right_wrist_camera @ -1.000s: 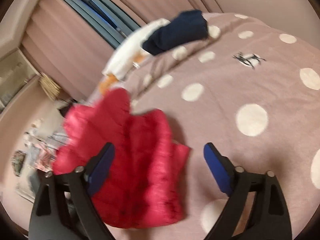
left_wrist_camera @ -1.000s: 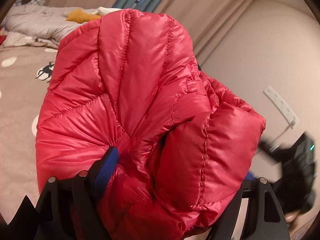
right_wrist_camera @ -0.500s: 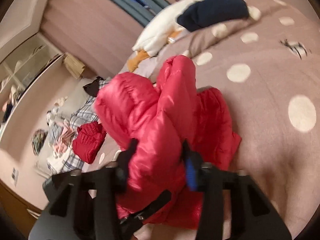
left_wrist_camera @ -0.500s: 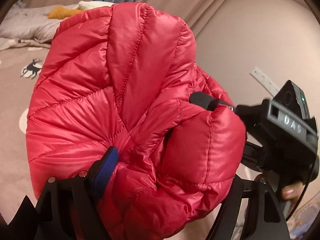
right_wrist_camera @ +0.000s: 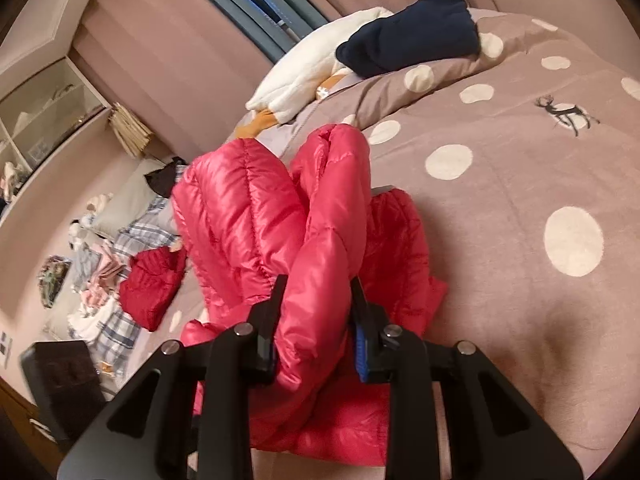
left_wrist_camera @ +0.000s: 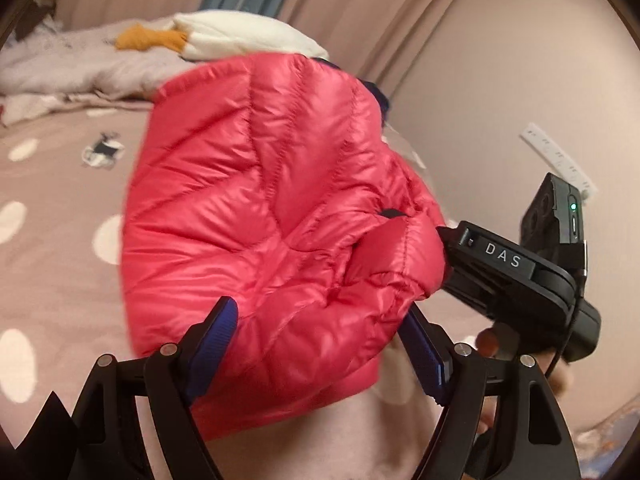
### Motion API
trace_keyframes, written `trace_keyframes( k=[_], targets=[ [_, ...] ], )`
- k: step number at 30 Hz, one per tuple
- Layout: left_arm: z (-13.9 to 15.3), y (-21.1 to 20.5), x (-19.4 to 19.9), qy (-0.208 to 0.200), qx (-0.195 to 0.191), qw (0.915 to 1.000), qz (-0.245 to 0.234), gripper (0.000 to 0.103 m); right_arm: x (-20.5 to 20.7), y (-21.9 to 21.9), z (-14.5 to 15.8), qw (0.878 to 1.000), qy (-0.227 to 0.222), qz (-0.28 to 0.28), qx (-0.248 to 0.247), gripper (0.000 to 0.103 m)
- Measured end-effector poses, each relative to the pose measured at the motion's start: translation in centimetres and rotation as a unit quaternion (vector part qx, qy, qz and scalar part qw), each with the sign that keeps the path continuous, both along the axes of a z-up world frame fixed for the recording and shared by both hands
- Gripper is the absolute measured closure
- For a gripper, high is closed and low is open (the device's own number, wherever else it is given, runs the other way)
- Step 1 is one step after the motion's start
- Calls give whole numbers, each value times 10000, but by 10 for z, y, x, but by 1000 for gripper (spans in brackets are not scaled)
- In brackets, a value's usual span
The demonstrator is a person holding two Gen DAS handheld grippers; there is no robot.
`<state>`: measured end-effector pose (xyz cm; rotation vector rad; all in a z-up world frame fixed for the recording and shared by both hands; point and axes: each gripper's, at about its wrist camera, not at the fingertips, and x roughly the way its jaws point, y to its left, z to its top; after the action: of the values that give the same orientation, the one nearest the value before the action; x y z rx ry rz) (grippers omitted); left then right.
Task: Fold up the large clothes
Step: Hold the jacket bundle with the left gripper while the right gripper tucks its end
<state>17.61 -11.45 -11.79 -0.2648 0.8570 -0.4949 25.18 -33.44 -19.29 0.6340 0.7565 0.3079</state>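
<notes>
A red quilted puffer jacket [left_wrist_camera: 272,208] fills the left wrist view, bunched up above the bed. My left gripper [left_wrist_camera: 320,344] has its jaws wide apart, with the jacket bulging between the blue pads. My right gripper [right_wrist_camera: 316,320] is shut on a thick fold of the same jacket [right_wrist_camera: 280,224]; its black body marked DAS shows in the left wrist view [left_wrist_camera: 516,276], pressed into the jacket's right edge. The rest of the jacket lies on the bed below.
The bed has a brown cover with white dots [right_wrist_camera: 520,184]. A white pillow [right_wrist_camera: 320,68] and a dark blue garment [right_wrist_camera: 412,36] lie at its head. A second red garment [right_wrist_camera: 152,284] and a pile of mixed clothes [right_wrist_camera: 96,280] lie at the left.
My right gripper moved in from open over the bed and shut on a fold of the jacket. My left gripper's jaws opened wider around the bunched jacket.
</notes>
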Motion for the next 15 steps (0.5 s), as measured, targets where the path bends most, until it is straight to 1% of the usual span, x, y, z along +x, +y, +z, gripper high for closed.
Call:
trace_keyframes(
  k=[2, 4, 6, 8, 11, 12, 13, 15],
  targets=[
    [6, -5, -6, -34, 220, 9998, 4, 24, 1, 0, -2, 9999, 34, -46, -86, 75],
    [9, -7, -13, -179, 304, 9994, 30, 24, 2, -1, -2, 9996, 92, -120, -233, 75],
    [17, -7, -19, -318, 428, 9984, 179, 24, 2, -3, -5, 9985, 187, -250, -448, 75],
    [22, 1, -17, -456, 402, 9969, 490, 24, 4, -8, -9, 9971, 359, -353, -573, 77],
    [28, 22, -12, -518, 86, 9941, 945, 24, 7, -11, -23, 9948, 717, -334, -636, 77],
    [29, 31, -8, -491, -50, 9916, 1192, 24, 8, -11, -28, 9943, 800, -316, -635, 77],
    [28, 38, -6, -482, -80, 9889, 1401, 24, 10, -10, -33, 9934, 884, -288, -669, 77],
    [24, 52, 2, -494, 9, 9781, 2024, 24, 10, -5, -38, 9922, 904, -231, -824, 77]
  ],
)
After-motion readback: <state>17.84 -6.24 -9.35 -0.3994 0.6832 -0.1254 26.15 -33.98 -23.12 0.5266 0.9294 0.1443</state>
